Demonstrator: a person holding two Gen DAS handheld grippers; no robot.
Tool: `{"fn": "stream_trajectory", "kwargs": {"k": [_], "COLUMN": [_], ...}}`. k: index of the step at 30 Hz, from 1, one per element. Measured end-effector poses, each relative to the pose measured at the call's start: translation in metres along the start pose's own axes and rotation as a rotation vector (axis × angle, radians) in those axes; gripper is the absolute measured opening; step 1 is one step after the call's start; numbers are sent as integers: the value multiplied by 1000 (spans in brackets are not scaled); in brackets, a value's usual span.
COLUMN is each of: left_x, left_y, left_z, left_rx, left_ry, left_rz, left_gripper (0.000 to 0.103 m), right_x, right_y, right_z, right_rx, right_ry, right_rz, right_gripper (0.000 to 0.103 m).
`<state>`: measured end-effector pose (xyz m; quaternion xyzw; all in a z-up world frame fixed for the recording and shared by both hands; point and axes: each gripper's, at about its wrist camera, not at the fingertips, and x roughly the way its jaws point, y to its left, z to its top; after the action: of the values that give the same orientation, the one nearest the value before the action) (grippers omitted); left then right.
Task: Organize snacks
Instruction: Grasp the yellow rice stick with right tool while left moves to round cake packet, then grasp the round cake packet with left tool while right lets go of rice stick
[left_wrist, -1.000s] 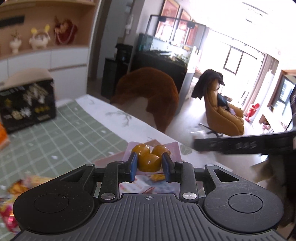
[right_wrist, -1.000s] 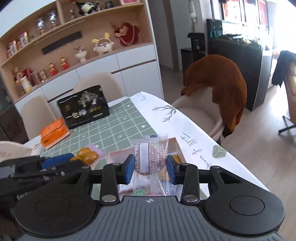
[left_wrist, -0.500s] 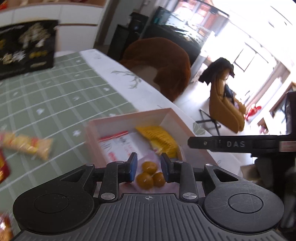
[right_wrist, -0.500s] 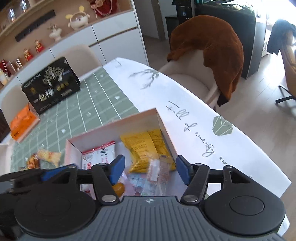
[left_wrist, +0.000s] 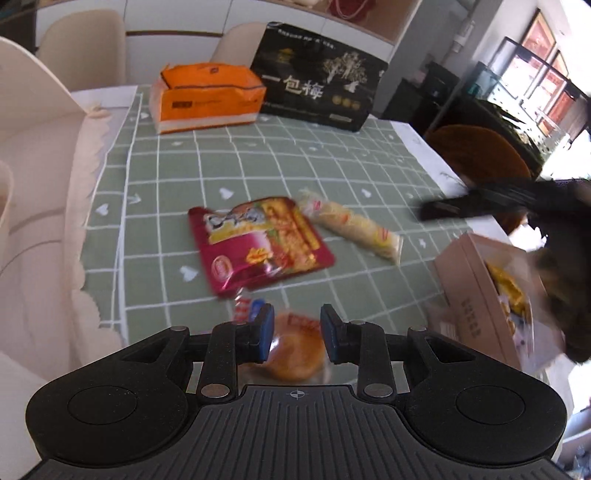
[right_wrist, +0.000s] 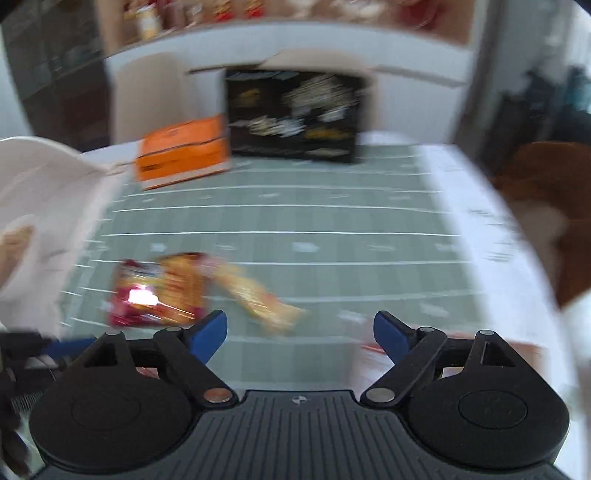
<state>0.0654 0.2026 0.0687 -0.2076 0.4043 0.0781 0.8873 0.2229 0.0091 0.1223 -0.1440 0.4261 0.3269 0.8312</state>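
Note:
My left gripper (left_wrist: 297, 332) is open above a round orange wrapped bun (left_wrist: 295, 350) on the green checked tablecloth; its pads do not touch the bun. A red snack pouch (left_wrist: 258, 243) and a long yellow wrapped snack (left_wrist: 351, 225) lie further out. The pink box (left_wrist: 476, 295) with yellow packets stands at the right, with the other gripper (left_wrist: 480, 203) blurred over it. My right gripper (right_wrist: 300, 332) is wide open and empty, and its view is motion-blurred. It faces the red pouch (right_wrist: 159, 291) and the yellow snack (right_wrist: 258, 295).
An orange tissue pack (left_wrist: 207, 96) and a black gift box (left_wrist: 317, 88) stand at the table's far edge. Cream chairs (left_wrist: 40, 166) are at the left. A brown-draped chair (left_wrist: 480, 155) stands past the right edge. The box corner (right_wrist: 369, 354) shows beneath my right gripper.
Both grippers let their snacks go into the pink box, opened, and swung left toward the loose snacks on the table. The left one now hangs over the orange bun.

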Motion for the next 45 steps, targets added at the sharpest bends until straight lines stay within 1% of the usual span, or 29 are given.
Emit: {"fn": "stream_trajectory", "kwargs": {"k": [1, 2, 5, 7, 8, 9, 10, 12, 13, 14, 16, 18, 22, 24, 27, 28, 29, 30, 32, 34, 35, 36, 38, 39, 40, 43, 45], "left_x": [0, -1, -1, 0, 3, 5, 7, 12, 15, 17, 23, 28, 25, 21, 13, 8, 0, -7, -18, -17, -13, -6, 6, 11, 15, 21, 26], "left_y": [4, 8, 25, 36, 42, 48, 52, 59, 60, 61, 61, 58, 43, 34, 16, 9, 2, -3, -10, -14, -18, -23, -31, -34, -35, -46, -55], "left_z": [0, -1, -4, -7, -8, -8, -9, -10, -10, -10, -10, -11, -23, -33, -51, -55, -58, -58, -49, -37, -31, -26, -23, -22, -23, -28, -35], "left_rx": [6, 7, -18, -49, -66, -82, -102, -132, -140, -147, -150, -132, -53, -30, 15, 45, 74, 101, 147, 189, 227, 267, 334, 362, 382, 458, 524], "left_ry": [5, 6, -2, -1, 3, 4, 3, -2, -7, -12, -12, 8, 56, 109, 186, 191, 171, 130, 37, -20, -33, -29, -2, 13, 25, 60, 83], "left_rz": [-11, -20, -40, -55, -63, -70, -78, -92, -98, -102, -101, -105, -146, -192, -308, -341, -356, -346, -270, -189, -142, -98, -39, -28, -24, -8, -7], "left_gripper": [32, 32, 32, 32, 32, 32, 32, 32, 32, 32, 31, 32, 32, 32, 32, 32, 32, 32, 32, 32, 32, 32, 32, 32, 32, 32, 33], "right_x": [20, 37, 93, 119, 129, 137, 138, 133, 128, 120, 102, 78, 25, -2, -27, -34, -40, -45, -53, -58, -60, -61, -66, -69, -73, -83, -84], "right_y": [11, 19, 40, 46, 47, 47, 46, 44, 44, 43, 42, 43, 43, 45, 48, 48, 46, 45, 40, 38, 39, 39, 42, 43, 45, 47, 44], "right_z": [10, 17, 29, 30, 30, 28, 28, 25, 22, 17, 4, -13, -53, -79, -117, -128, -141, -151, -171, -186, -194, -200, -210, -214, -218, -226, -232], "right_rx": [-7, -18, -61, -62, -54, -40, -20, 4, 17, 33, 66, 90, 160, 183, 203, 217, 237, 259, 311, 331, 330, 330, 331, 327, 321, 301, 314], "right_ry": [30, 50, 125, 178, 202, 234, 243, 264, 276, 283, 286, 285, 269, 260, 250, 248, 246, 244, 234, 224, 229, 237, 235, 228, 216, 184, 181], "right_rz": [23, 17, -46, -83, -90, -84, -75, -47, -34, -26, -13, 13, 56, 48, 19, 8, -8, -18, -35, -50, -61, -69, -72, -76, -86, -131, -151], "right_gripper": [87, 87, 86, 79, 68, 61, 49, 34, 30, 29, 29, 29, 29, 29, 29, 29, 29, 29, 29, 31, 33, 35, 45, 55, 62, 66, 67]}}
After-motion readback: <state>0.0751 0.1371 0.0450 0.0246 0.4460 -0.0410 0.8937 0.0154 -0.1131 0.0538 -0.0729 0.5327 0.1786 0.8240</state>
